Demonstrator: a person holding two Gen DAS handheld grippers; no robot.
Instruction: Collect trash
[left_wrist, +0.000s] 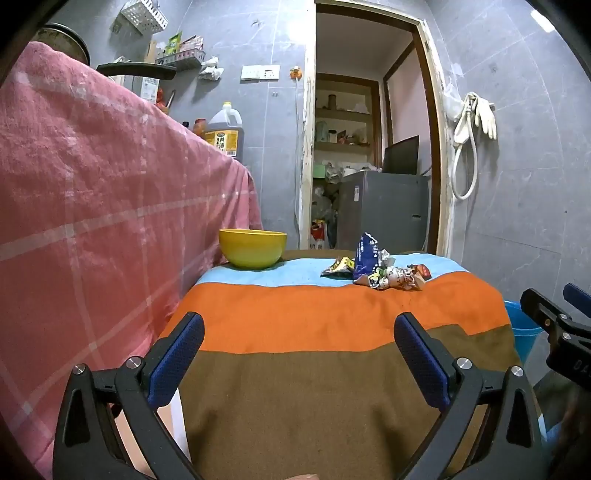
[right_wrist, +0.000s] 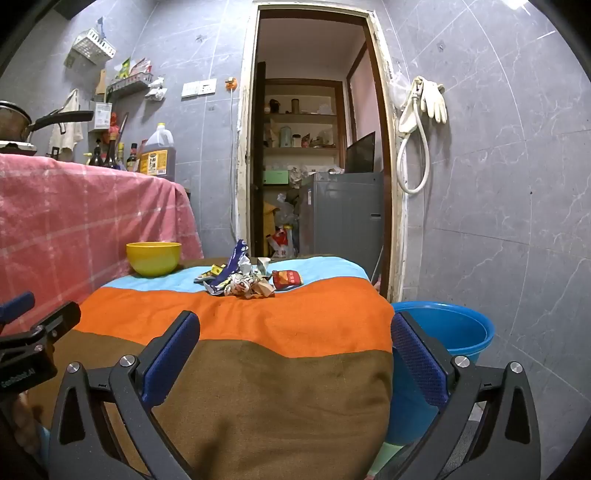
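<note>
A heap of crumpled snack wrappers (left_wrist: 373, 271) (right_wrist: 245, 278) lies on the light blue band at the far end of a striped cloth-covered table (left_wrist: 332, 369) (right_wrist: 258, 387). A yellow bowl (left_wrist: 252, 248) (right_wrist: 153, 258) stands to the left of the heap. A blue bucket (right_wrist: 448, 332) (left_wrist: 522, 325) sits on the floor off the table's right side. My left gripper (left_wrist: 299, 332) hovers open over the near brown band, nothing between its fingers. My right gripper (right_wrist: 295, 332) is open too, at the table's near right corner, far from the wrappers.
A pink checked cloth (left_wrist: 92, 221) (right_wrist: 74, 214) covers a higher counter on the left, with an oil jug (left_wrist: 223, 133) (right_wrist: 157, 155) and bottles on top. An open doorway (right_wrist: 314, 166) lies beyond the table. Gloves and a hose (right_wrist: 421, 110) hang on the right wall.
</note>
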